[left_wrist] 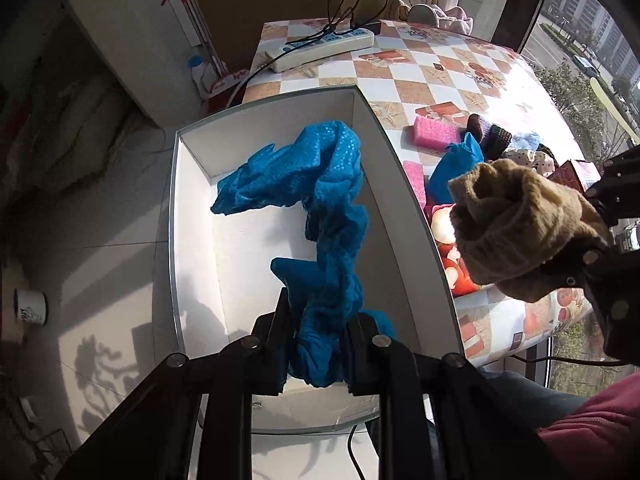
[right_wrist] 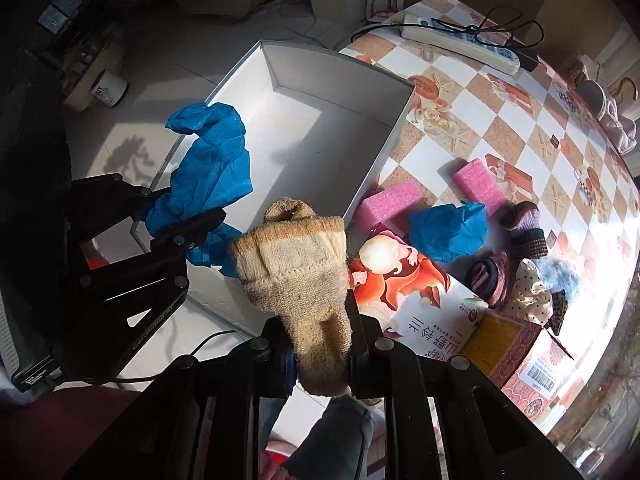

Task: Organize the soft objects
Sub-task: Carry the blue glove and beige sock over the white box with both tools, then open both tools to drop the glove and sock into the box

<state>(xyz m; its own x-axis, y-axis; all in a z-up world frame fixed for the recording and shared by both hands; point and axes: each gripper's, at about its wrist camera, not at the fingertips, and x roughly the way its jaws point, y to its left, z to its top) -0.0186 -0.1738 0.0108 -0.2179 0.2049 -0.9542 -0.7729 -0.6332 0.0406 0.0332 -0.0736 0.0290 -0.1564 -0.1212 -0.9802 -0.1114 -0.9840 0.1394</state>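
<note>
My left gripper [left_wrist: 316, 344] is shut on a crumpled blue cloth [left_wrist: 320, 216] and holds it over the open white box [left_wrist: 200, 240]. In the right wrist view the same blue cloth [right_wrist: 208, 168] hangs at the box's [right_wrist: 340, 92] near left rim, in the left gripper [right_wrist: 176, 220]. My right gripper [right_wrist: 320, 356] is shut on a tan knitted sock [right_wrist: 296, 264], held above the box's near right edge. The sock [left_wrist: 520, 224] also shows at the right of the left wrist view.
On the checkered tablecloth [right_wrist: 480, 112] lie two pink foam blocks [right_wrist: 480, 180], a second blue cloth [right_wrist: 452, 232], dark knitted pieces [right_wrist: 524, 224], scrunchies [right_wrist: 532, 288] and printed cartons [right_wrist: 420, 308]. A power strip [right_wrist: 460, 40] lies at the far end. A paper cup [left_wrist: 30, 306] stands on the floor.
</note>
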